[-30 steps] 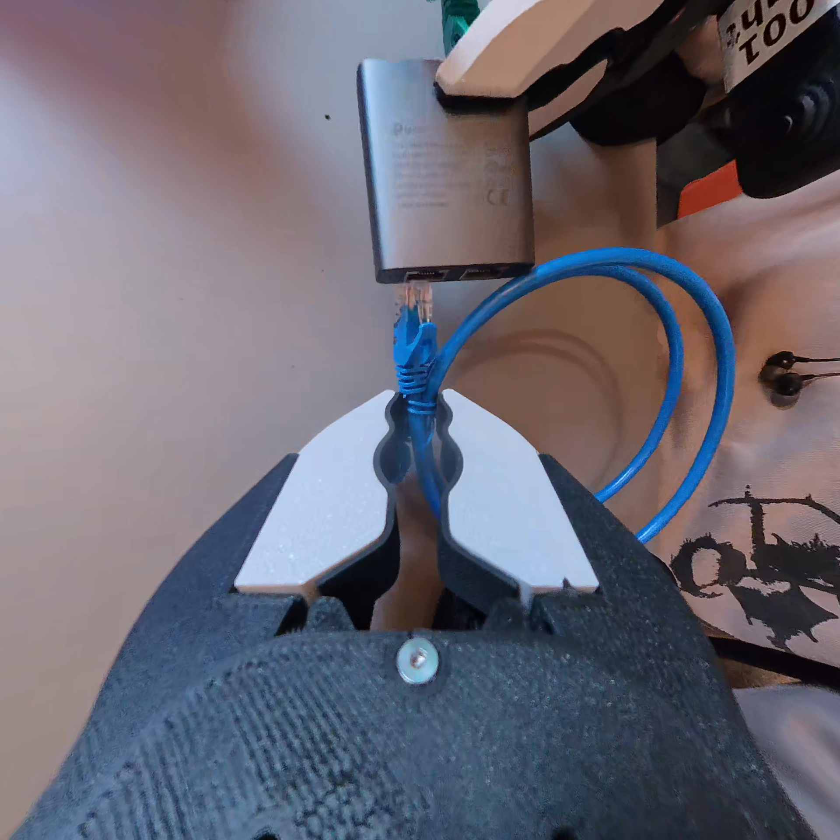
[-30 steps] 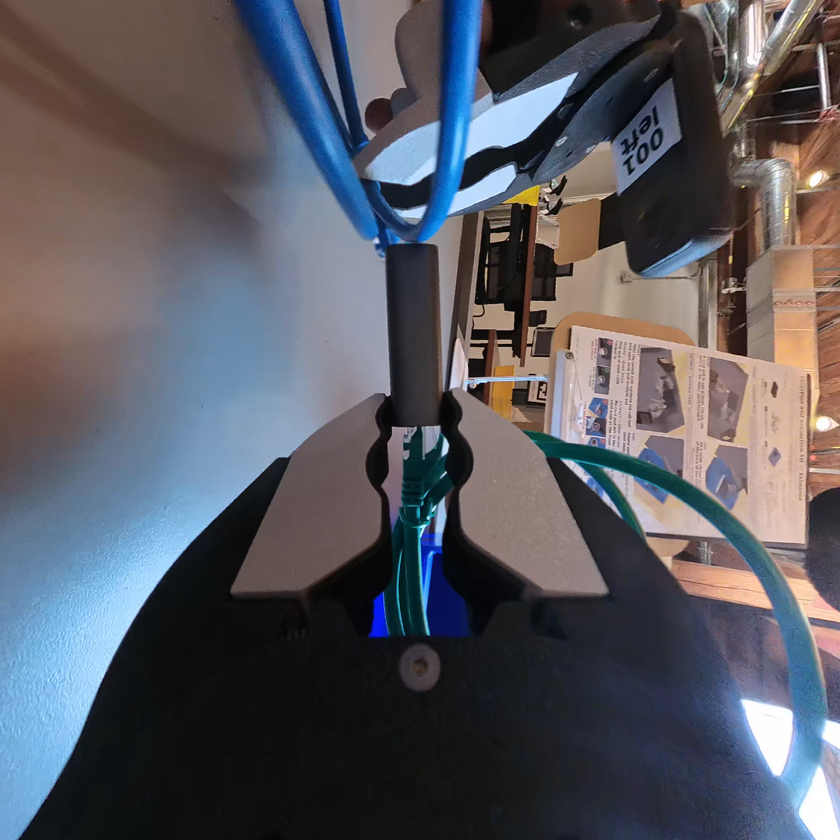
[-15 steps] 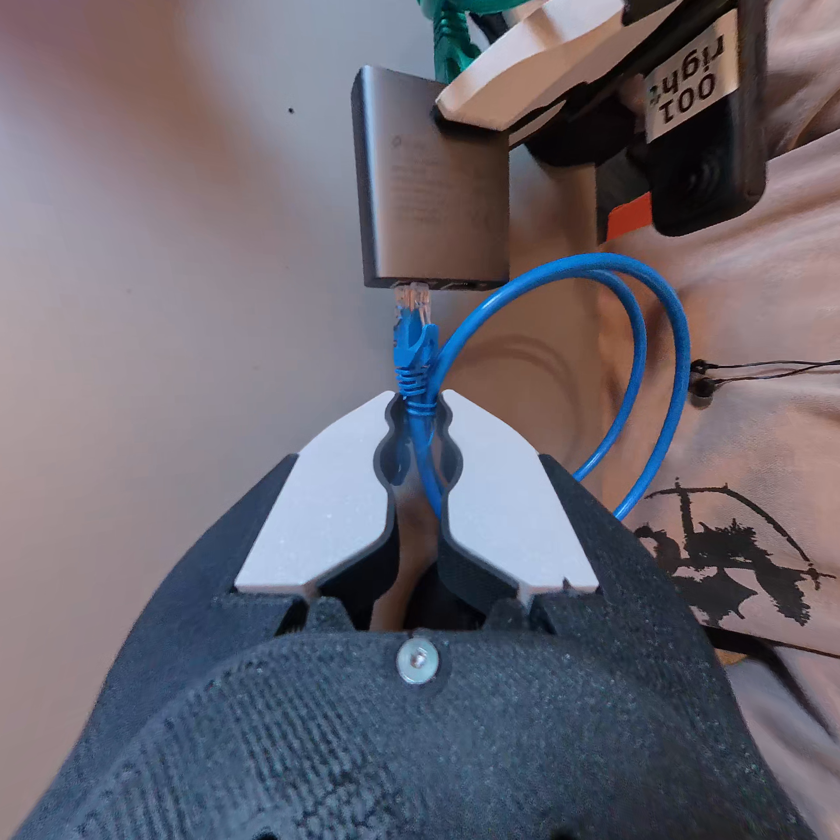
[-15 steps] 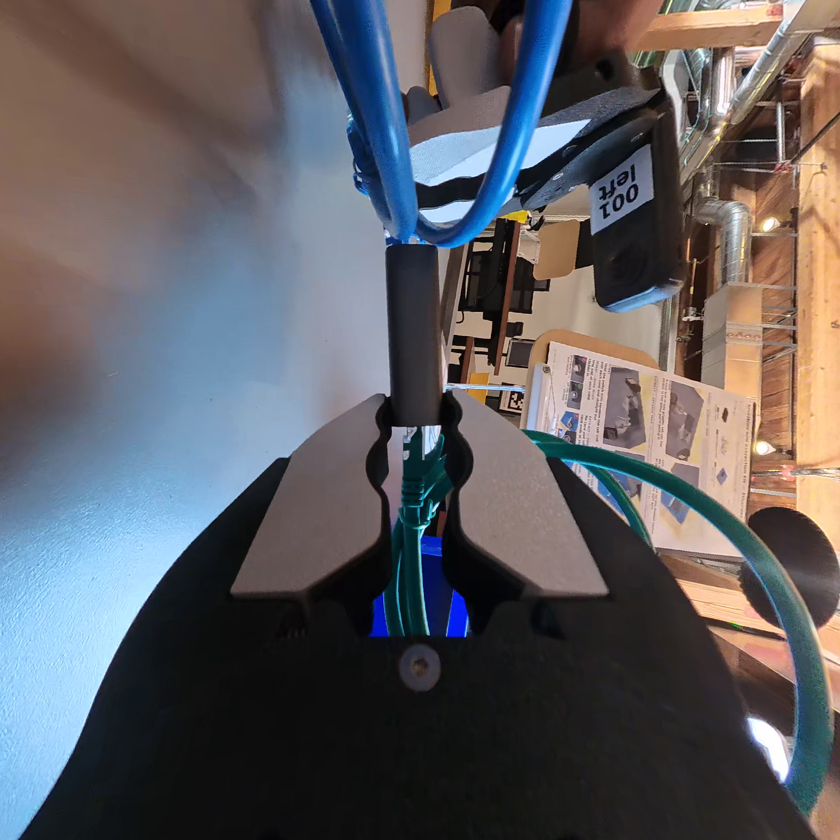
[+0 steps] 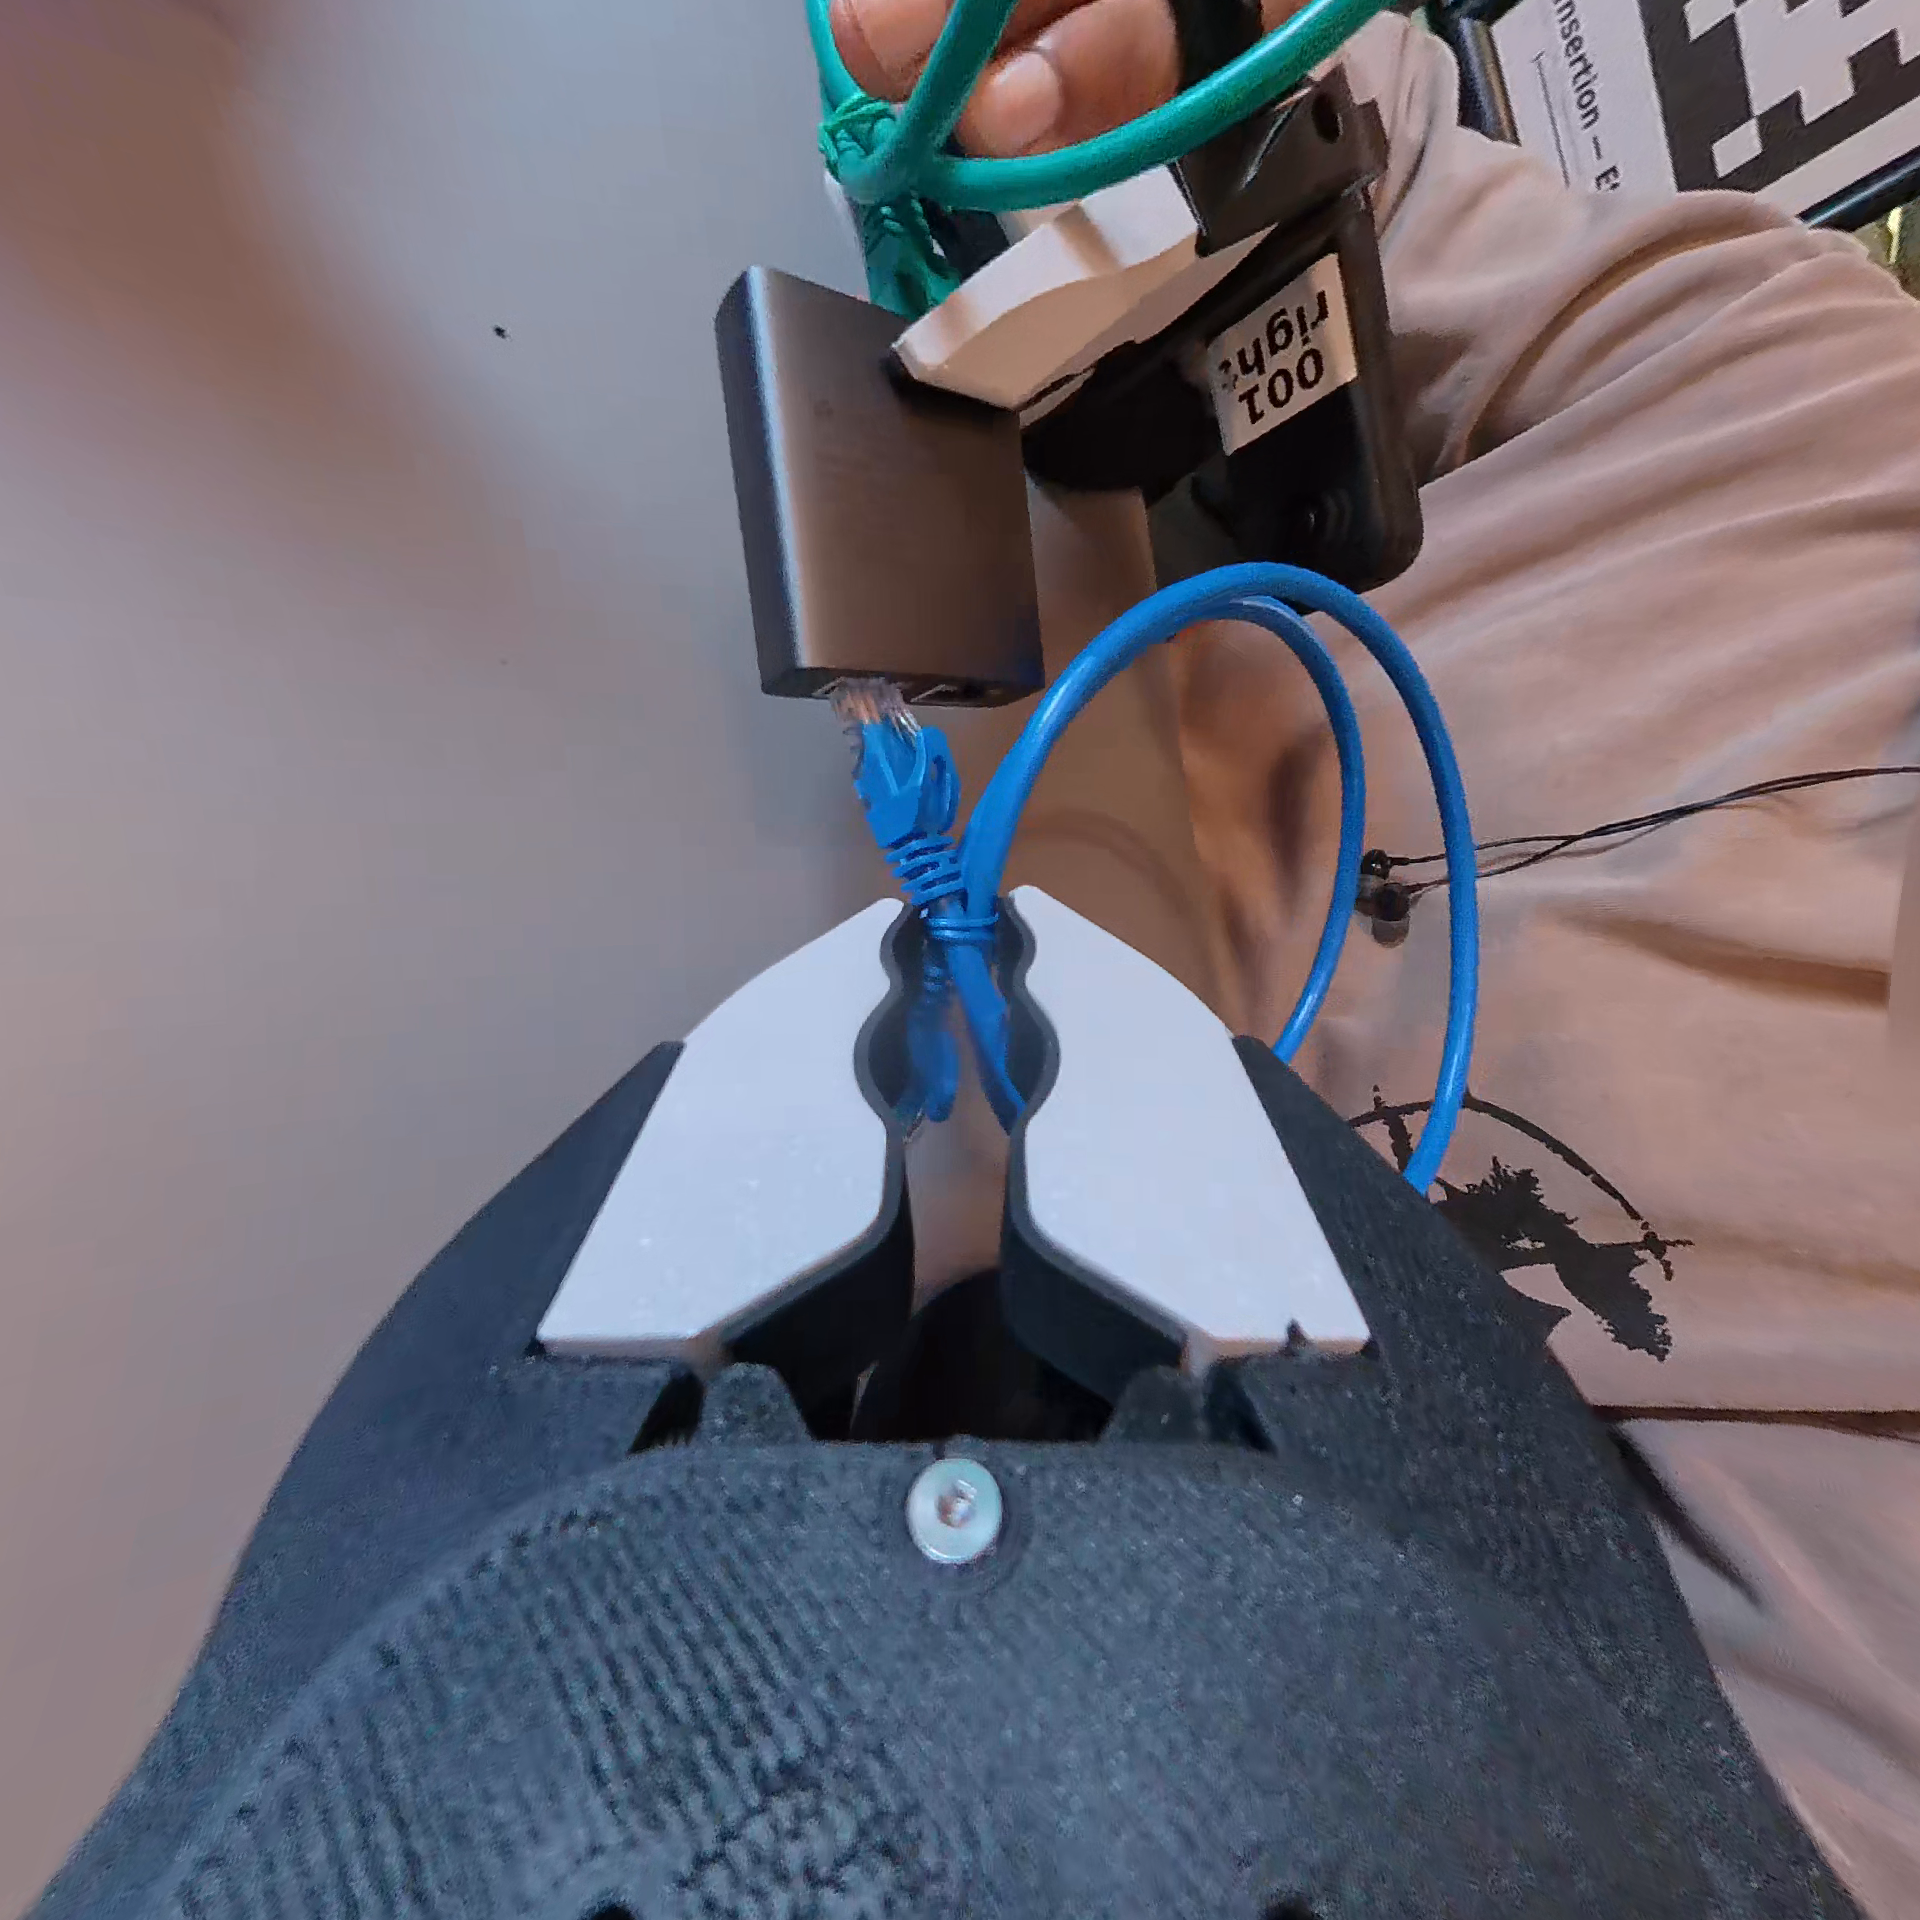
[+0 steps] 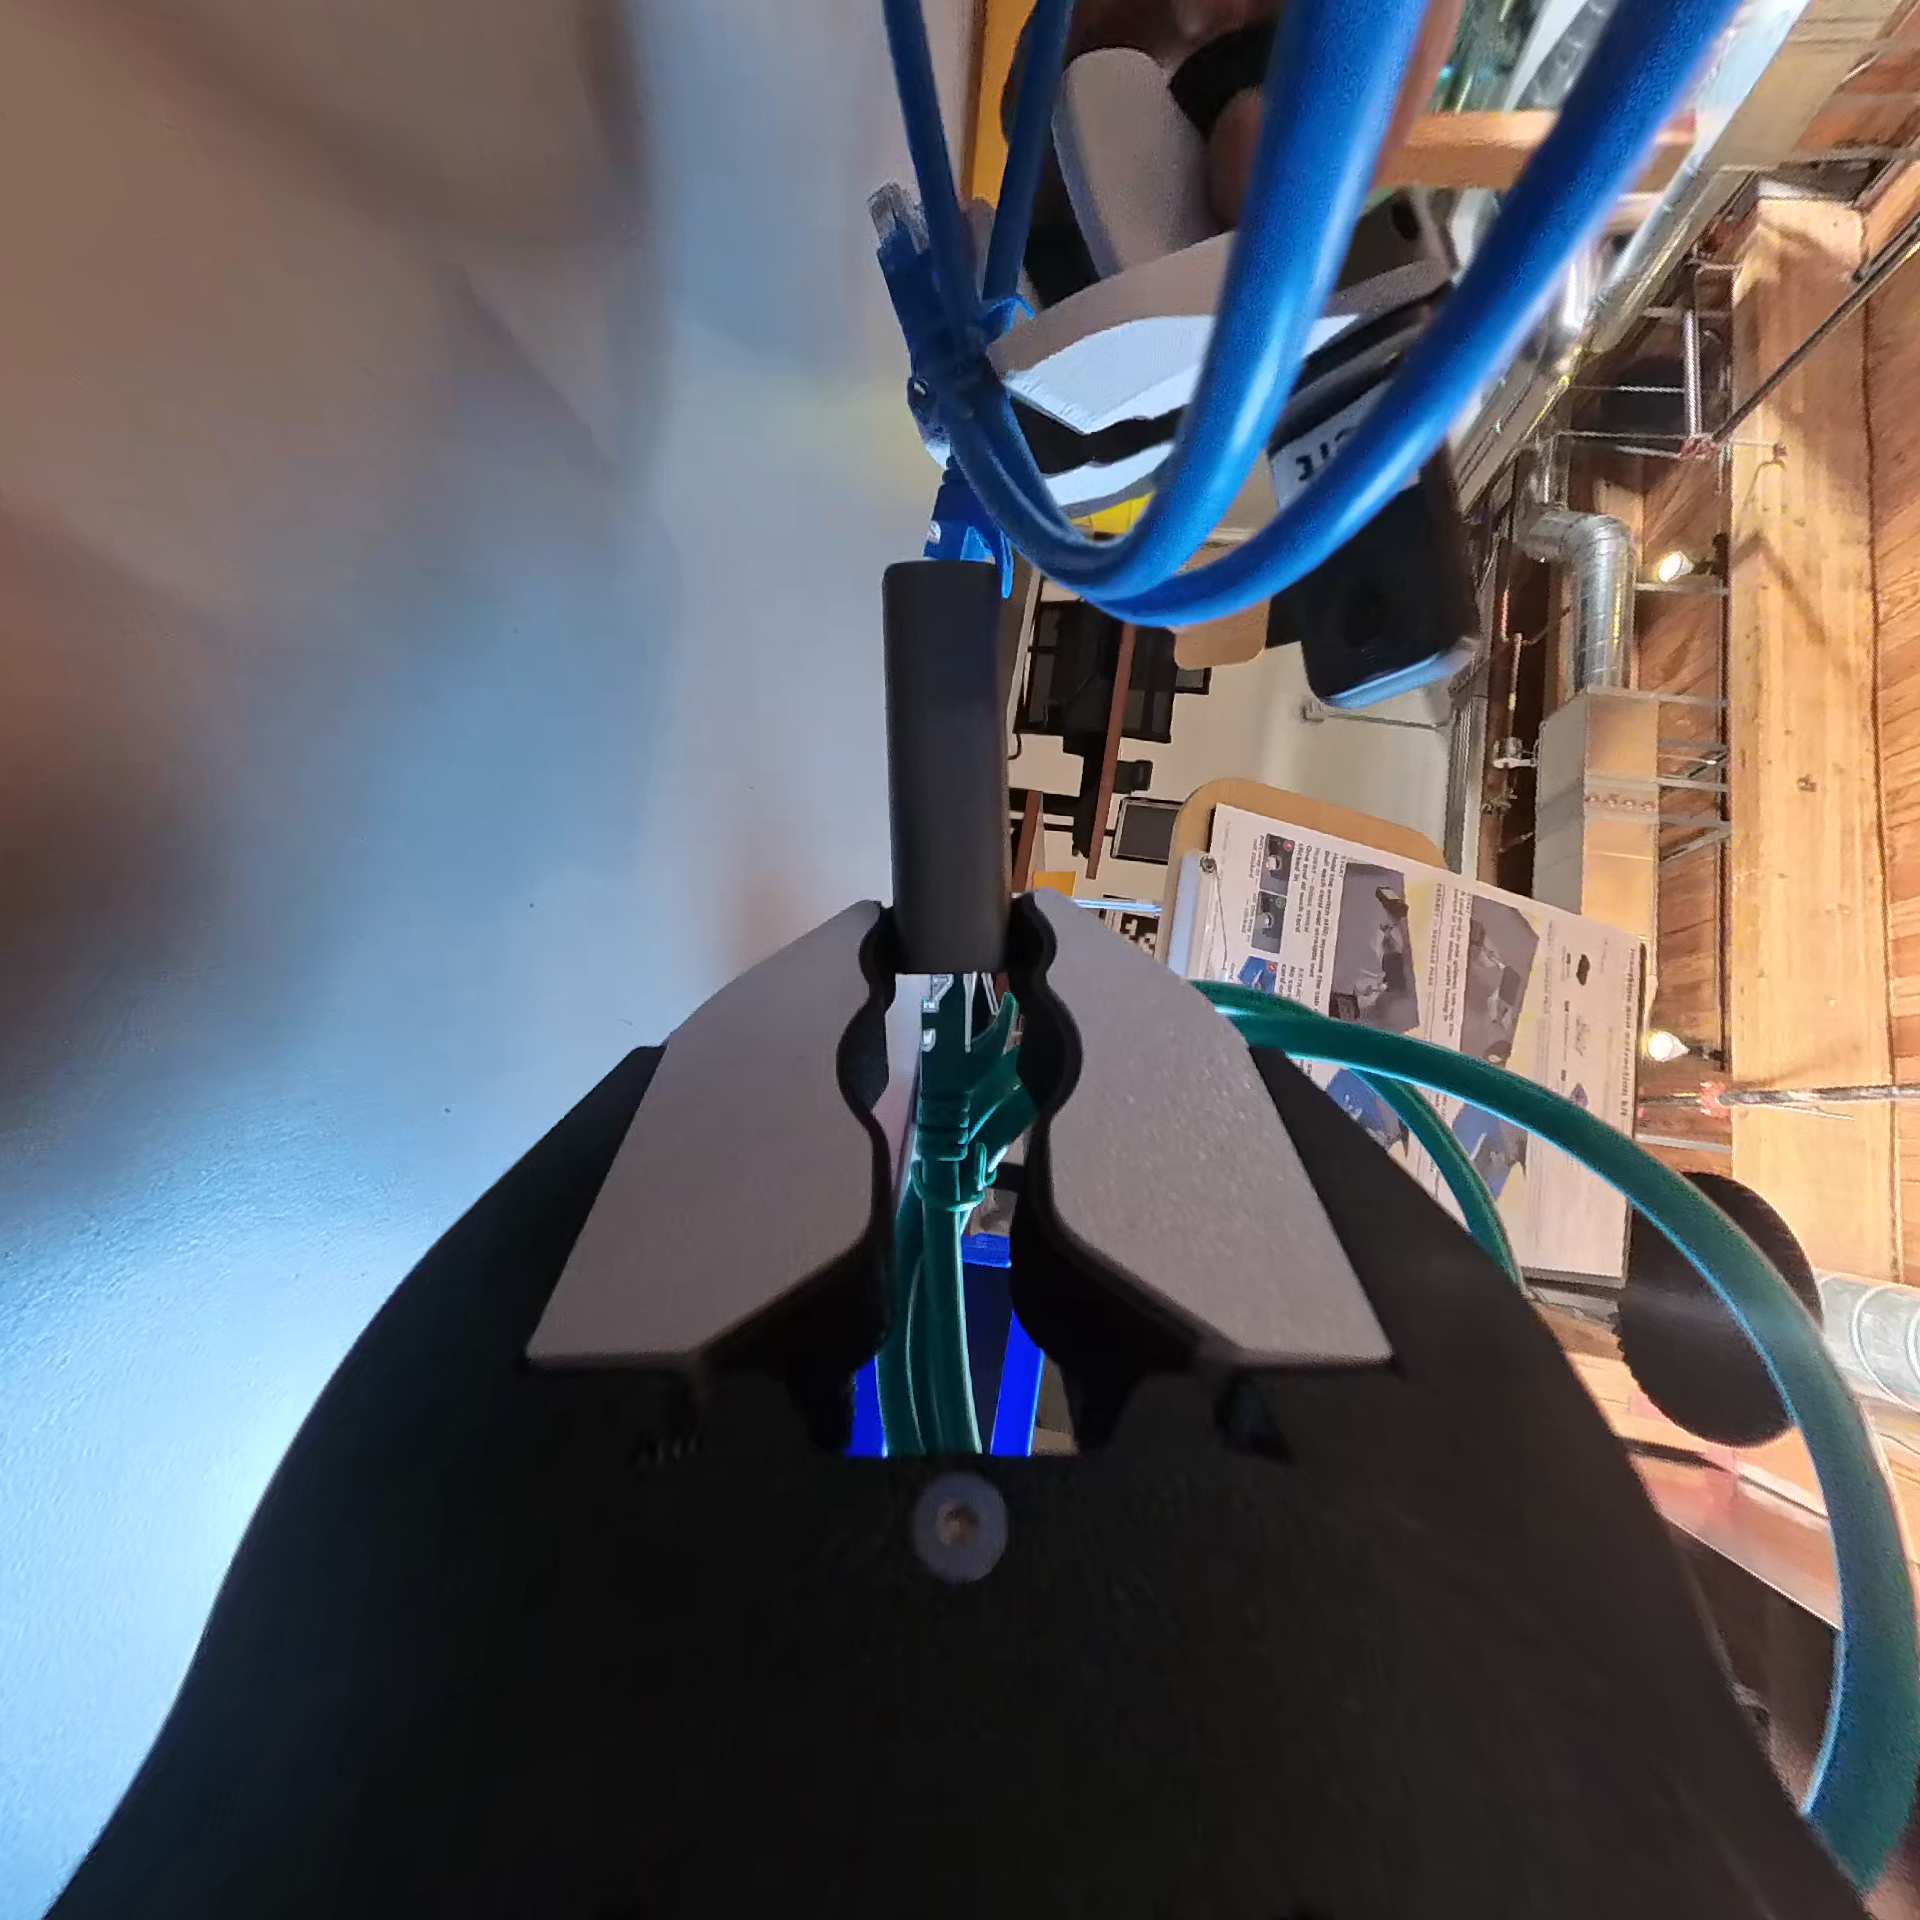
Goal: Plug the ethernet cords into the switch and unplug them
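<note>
On my left wrist view, the left gripper point(image 5: 954, 914) is clamped on the blue ethernet cord point(image 5: 940, 904) just behind its plug point(image 5: 891, 779), whose clear tip sits at the leftmost port of the dark grey switch point(image 5: 873, 520); how deep it sits I cannot tell. My right gripper point(image 6: 951, 914) pinches the switch point(image 6: 945, 758) edge-on, held in the air. The green ethernet cord point(image 6: 940, 1132) is plugged into the near end, between the fingers.
</note>
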Demonstrator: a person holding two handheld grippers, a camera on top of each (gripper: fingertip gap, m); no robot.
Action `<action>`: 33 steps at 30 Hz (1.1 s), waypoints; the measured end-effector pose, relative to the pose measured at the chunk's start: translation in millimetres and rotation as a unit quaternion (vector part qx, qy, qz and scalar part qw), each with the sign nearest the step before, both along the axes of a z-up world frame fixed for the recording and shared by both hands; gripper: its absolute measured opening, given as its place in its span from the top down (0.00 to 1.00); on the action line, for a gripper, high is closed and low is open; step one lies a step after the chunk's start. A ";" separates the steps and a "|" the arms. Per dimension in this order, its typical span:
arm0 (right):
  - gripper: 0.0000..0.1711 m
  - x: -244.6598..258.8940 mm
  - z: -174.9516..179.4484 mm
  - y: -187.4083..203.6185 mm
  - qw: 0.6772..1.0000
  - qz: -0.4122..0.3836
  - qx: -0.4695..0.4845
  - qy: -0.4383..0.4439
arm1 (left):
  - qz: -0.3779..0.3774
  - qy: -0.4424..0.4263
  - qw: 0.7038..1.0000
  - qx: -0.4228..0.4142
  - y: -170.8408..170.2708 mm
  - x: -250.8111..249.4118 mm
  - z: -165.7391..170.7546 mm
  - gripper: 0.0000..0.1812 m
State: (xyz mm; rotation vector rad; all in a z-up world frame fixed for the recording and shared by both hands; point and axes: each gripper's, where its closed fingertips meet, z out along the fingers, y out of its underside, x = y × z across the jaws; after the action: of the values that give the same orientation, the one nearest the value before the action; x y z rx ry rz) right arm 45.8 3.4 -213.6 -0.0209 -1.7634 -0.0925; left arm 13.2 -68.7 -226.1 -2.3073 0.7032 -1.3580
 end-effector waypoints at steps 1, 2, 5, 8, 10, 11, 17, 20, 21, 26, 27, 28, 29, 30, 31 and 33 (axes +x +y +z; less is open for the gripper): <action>0.88 0.7 0.0 0.7 1.000 -0.001 -0.004 0.001 | 0.000 -0.008 1.000 0.005 -0.1 1.3 0.5 0.93; 0.88 1.4 0.6 1.8 1.000 -0.001 -0.013 0.002 | 0.001 -0.018 1.000 0.012 0.2 2.3 2.3 0.93; 0.88 3.5 9.0 5.5 0.999 -0.003 -0.037 0.016 | 0.011 -0.057 0.998 0.029 2.9 4.0 10.7 0.93; 0.88 6.5 15.3 4.0 0.999 0.010 -0.039 0.026 | 0.001 -0.080 0.996 0.036 -0.3 8.8 13.5 0.93; 0.88 9.6 16.1 0.2 0.999 0.022 -0.035 0.030 | -0.006 -0.091 0.995 0.035 -3.2 11.3 12.1 0.93; 0.88 11.3 16.7 -1.5 0.999 0.026 -0.033 0.032 | -0.008 -0.098 0.995 0.035 -4.7 12.8 12.1 0.93; 0.88 12.5 16.0 -2.9 0.999 0.030 -0.004 0.041 | -0.015 -0.088 0.995 0.034 -8.8 19.8 4.3 0.93; 0.88 12.0 14.4 -2.6 0.999 0.033 -0.007 0.037 | -0.005 -0.089 0.995 0.033 -6.4 16.2 3.9 0.93; 0.88 11.9 14.0 -3.4 0.999 0.035 -0.006 0.037 | -0.005 -0.086 0.996 0.032 -6.9 15.5 3.1 0.93; 0.88 9.5 6.9 -5.2 0.999 0.035 0.007 0.029 | 0.000 -0.047 0.999 0.019 -6.6 12.3 -9.8 0.93; 0.88 9.5 5.5 -5.2 0.999 0.035 0.006 0.026 | 0.003 -0.044 0.999 0.017 -6.3 11.4 -10.9 0.93; 0.88 9.6 4.9 -5.8 0.999 0.037 0.008 0.026 | 0.006 -0.041 0.999 0.016 -6.0 10.7 -11.9 0.93; 0.88 9.6 5.2 -7.1 0.999 0.038 0.009 0.028 | 0.007 -0.039 0.999 0.012 -6.1 10.6 -12.6 0.93; 0.88 9.5 5.6 -7.8 0.999 0.039 0.010 0.028 | 0.007 -0.038 0.999 0.011 -6.7 11.0 -13.2 0.93; 0.88 9.3 6.2 -8.8 0.999 0.041 0.011 0.030 | 0.006 -0.036 0.999 0.008 -7.4 11.9 -13.9 0.93; 0.88 9.0 6.2 -9.4 0.999 0.041 0.017 0.031 | 0.007 -0.036 0.999 0.001 -7.9 13.2 -15.4 0.93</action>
State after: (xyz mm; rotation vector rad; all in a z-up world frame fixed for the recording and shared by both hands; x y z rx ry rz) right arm 54.8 -6.0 -207.4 0.0727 -1.6979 -0.0608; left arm 26.5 -76.6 -241.6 -2.2459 0.6644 -1.4247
